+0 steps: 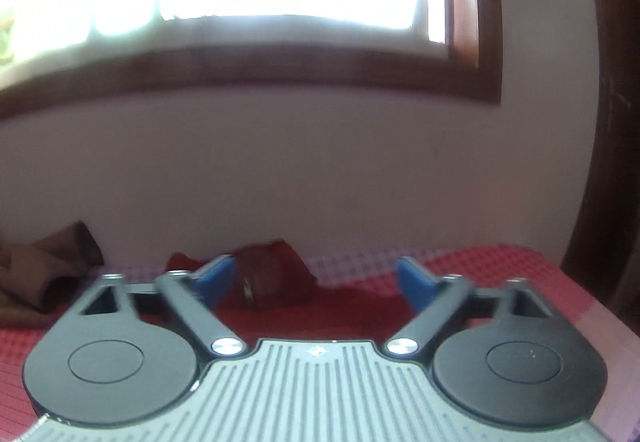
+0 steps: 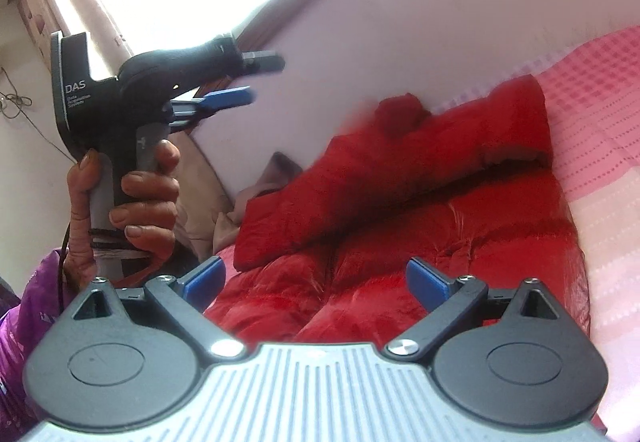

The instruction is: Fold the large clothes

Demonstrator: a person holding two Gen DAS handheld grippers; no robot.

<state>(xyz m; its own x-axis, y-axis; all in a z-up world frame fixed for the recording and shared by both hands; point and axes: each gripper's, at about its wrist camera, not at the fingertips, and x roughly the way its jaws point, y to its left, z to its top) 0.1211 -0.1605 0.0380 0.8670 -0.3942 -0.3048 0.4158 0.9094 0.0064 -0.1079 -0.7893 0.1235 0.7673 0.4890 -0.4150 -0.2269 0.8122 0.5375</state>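
Red jacket (image 2: 420, 210) lies at twelve o'clock under the right gripper (image 2: 316, 282), long axis toward one o'clock; left gripper (image 2: 256, 78) higher. Both jaws apart, empty.

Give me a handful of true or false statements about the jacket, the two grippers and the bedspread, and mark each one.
1. The red puffer jacket lies on a pink checked bedspread. True.
2. The left gripper is clamped on the jacket. False: its jaws stand open with nothing between them.
3. The right gripper is open. True.
4. A sleeve lies folded across the jacket's body. True.
5. The left gripper rests on the bed. False: in the right wrist view a hand holds it up above the bed.
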